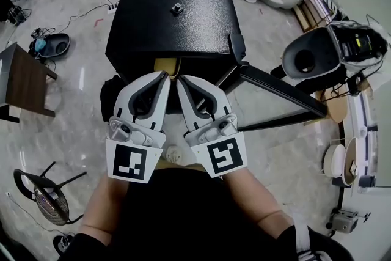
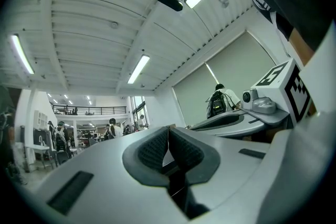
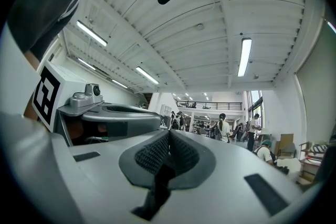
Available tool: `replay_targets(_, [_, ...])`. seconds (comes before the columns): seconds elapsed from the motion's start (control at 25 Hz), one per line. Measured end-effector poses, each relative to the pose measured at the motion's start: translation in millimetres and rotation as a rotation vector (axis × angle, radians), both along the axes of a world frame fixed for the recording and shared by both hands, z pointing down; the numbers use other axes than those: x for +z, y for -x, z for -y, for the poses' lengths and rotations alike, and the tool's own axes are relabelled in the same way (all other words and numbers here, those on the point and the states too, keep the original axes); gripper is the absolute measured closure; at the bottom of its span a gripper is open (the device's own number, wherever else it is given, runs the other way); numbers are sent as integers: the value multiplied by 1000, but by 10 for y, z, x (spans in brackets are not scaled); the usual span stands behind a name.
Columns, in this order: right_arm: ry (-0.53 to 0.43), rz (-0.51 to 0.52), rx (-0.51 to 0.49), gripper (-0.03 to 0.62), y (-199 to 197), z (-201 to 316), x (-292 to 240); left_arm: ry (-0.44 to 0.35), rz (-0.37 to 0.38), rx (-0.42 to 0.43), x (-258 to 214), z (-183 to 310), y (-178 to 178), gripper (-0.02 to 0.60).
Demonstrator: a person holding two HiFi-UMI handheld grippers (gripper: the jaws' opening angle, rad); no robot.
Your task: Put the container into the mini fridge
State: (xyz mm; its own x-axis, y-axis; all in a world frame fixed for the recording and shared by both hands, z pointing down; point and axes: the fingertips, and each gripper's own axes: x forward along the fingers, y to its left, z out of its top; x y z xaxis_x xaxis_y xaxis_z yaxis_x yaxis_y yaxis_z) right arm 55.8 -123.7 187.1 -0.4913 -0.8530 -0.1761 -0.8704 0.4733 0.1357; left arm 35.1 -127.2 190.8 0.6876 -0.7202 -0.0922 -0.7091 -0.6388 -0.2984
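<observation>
From the head view, the black mini fridge (image 1: pixel 174 21) stands on the floor ahead of me, seen from above, with its door (image 1: pixel 281 93) swung open to the right. A tan shape (image 1: pixel 165 64) shows at the fridge's front edge; I cannot tell what it is. My left gripper (image 1: pixel 165 75) and right gripper (image 1: pixel 181 80) are side by side in front of the fridge, tips close together. Both are shut with nothing between the pads, as the left gripper (image 2: pixel 168 132) and right gripper (image 3: pixel 169 136) show in their own views, which look out level into the room.
A grey office chair (image 1: pixel 311 55) stands right of the open door. A folded black chair (image 1: pixel 43 189) lies at the lower left and a brown table (image 1: pixel 24 79) is at the left. Cables run over the marble floor. Several people stand far off (image 3: pixel 223 126).
</observation>
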Motion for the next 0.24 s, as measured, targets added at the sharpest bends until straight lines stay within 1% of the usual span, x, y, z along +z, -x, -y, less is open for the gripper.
replay_targets(0.24, [-1, -1, 6, 559, -8, 7, 35, -4, 7, 9, 23, -29, -10, 557])
